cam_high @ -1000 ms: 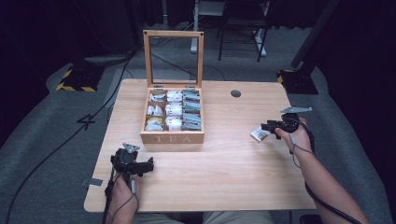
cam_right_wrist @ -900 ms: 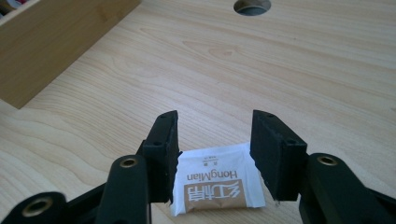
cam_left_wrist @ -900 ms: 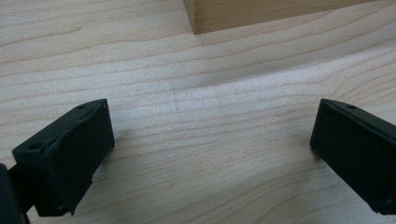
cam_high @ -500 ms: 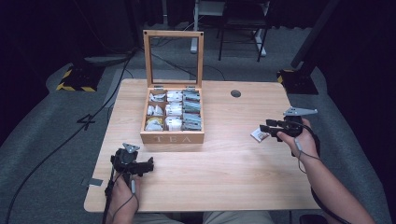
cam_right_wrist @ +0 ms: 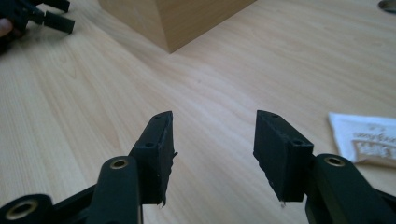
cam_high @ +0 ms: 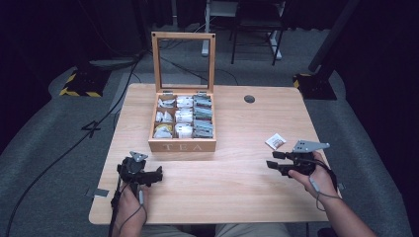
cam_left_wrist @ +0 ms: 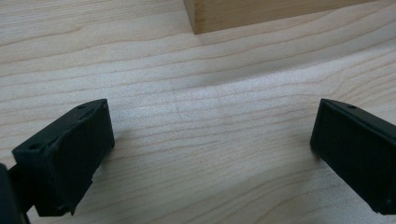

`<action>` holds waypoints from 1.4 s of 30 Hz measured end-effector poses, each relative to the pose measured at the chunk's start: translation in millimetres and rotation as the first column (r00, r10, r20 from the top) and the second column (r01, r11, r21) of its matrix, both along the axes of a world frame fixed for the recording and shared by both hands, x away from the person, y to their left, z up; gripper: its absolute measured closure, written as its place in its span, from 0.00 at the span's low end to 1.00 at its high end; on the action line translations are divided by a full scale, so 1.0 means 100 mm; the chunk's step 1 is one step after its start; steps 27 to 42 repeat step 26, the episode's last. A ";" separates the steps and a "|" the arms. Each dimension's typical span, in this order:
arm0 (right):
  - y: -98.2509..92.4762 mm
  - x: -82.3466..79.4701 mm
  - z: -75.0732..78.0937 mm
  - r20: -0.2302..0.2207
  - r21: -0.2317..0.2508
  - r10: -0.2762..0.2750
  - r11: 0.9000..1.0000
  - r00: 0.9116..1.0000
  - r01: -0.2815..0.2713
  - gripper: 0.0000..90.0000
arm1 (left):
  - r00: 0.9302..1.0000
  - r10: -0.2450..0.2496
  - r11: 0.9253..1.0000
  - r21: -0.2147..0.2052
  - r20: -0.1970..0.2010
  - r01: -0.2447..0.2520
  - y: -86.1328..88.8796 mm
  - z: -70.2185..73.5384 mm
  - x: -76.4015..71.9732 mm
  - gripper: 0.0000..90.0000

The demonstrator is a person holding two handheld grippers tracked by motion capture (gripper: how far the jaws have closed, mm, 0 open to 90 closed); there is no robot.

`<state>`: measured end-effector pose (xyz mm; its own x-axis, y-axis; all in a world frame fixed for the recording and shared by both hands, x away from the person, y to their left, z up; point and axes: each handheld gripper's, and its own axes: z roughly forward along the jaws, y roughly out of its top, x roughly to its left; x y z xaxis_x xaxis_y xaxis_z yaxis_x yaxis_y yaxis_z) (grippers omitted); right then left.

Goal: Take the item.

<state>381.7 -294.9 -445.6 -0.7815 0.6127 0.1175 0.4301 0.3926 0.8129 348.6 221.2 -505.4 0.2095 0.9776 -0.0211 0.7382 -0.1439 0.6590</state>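
Observation:
A wooden tea box (cam_high: pixel 182 145) marked TEA stands open at the table's middle, its glass lid (cam_high: pixel 183 35) upright and several tea bags in its compartments. One white tea bag packet (cam_high: pixel 275 141) lies flat on the table at the right. Just nearer than it, my right gripper (cam_high: pixel 274 159) points left. Its jaws have just been opening, and in the right gripper view they (cam_right_wrist: pixel 212 154) stand open with nothing between them, the packet (cam_right_wrist: pixel 366 137) off to their right. My left gripper (cam_high: pixel 157 175) rests at the front left, open over bare wood (cam_left_wrist: pixel 210 154), with the box's corner (cam_left_wrist: pixel 261 14) ahead.
A round cable hole (cam_high: pixel 249 98) sits in the table's far right part. The wooden table (cam_high: pixel 232 197) has free room in front of the box and between the two hands. Chairs and cables lie on the dark floor behind.
My right gripper has drawn back from the tea bag packet toward the table's near side, and its jaws stand wider. The packet stays on the table. The left gripper has not moved.

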 end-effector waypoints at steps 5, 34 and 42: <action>0.04 -0.13 -0.18 -0.009 -0.007 0.008 1.000 1.000 -0.008 0.53 | 1.000 0.000 1.000 0.000 0.000 0.000 0.00 0.00 0.00 0.00; 0.24 -0.22 -0.58 0.030 -0.161 0.045 0.986 0.999 -0.040 0.36 | 1.000 0.000 1.000 0.000 0.000 0.000 0.00 0.00 0.00 0.00; 0.24 -0.22 -0.58 0.030 -0.161 0.045 0.986 0.999 -0.040 0.36 | 1.000 0.000 1.000 0.000 0.000 0.000 0.00 0.00 0.00 0.00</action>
